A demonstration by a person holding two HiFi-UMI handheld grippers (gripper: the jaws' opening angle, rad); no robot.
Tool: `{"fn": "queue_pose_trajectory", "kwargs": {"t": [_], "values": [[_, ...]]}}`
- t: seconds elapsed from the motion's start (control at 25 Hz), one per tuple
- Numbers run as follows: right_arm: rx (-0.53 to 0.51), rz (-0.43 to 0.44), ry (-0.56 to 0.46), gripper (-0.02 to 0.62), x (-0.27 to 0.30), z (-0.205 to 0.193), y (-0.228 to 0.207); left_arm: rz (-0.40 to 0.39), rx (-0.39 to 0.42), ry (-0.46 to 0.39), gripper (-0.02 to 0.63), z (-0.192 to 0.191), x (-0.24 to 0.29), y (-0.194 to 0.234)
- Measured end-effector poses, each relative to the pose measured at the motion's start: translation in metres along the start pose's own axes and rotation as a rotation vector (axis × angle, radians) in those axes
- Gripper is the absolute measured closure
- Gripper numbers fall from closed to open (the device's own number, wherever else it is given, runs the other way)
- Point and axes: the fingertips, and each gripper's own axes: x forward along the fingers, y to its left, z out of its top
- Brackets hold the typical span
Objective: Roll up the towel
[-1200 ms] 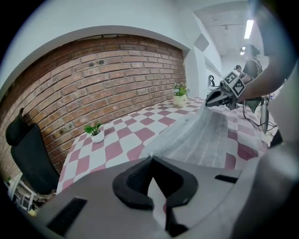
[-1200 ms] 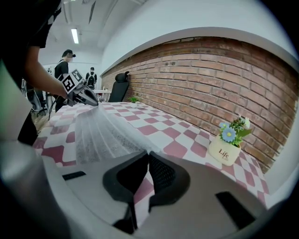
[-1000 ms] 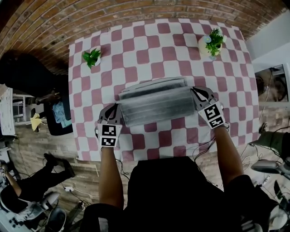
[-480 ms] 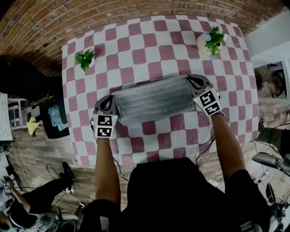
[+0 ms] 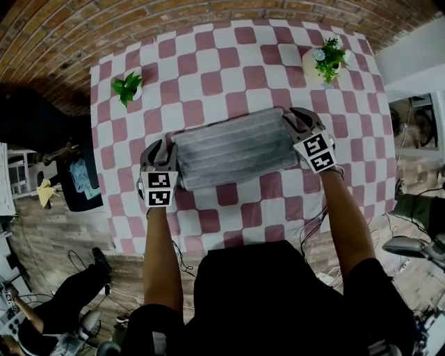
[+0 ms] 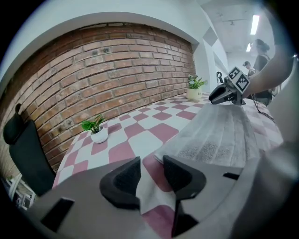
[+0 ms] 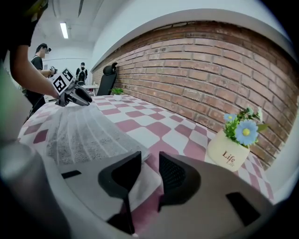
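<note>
While one grey towel (image 5: 233, 147) lies centred on the table (image 5: 229, 69), two grippers sit at its ends, left gripper (image 5: 160, 149) and right gripper (image 5: 296, 115); jaws, just opening, stand narrowly apart, empty. Two plants (image 5: 126, 87) (image 5: 325, 61) occupy far corners.

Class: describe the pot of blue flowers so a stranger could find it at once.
On the pink-and-white checked tablecloth by the brick wall, two small pots stand near the far edge. Take the cream pot at the far right. It carries blue flowers and the word Life; the white pot at the left holds only green leaves.
</note>
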Motion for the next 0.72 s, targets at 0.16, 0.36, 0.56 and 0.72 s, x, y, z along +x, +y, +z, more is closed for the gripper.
{"fn": "queue_pose_trajectory", "kwargs": {"t": [0.16,0.36,0.56,0.72], "values": [[-0.006,-0.003,-0.032,0.497,-0.022,0.006,0.004,0.012,0.002,-0.013,0.442,0.002,-0.021,-0.003],[-0.017,-0.002,-0.082,0.497,-0.057,0.013,0.013,-0.006,-0.041,-0.03,0.443,-0.005,-0.051,-0.031],[-0.012,0.039,-0.079,0.495,-0.076,0.008,0.036,-0.034,-0.073,-0.005,0.443,-0.025,-0.074,-0.061],[-0.013,0.073,-0.059,0.495,-0.085,-0.001,0.055,-0.051,-0.076,0.025,0.443,-0.043,-0.092,-0.078]]}}
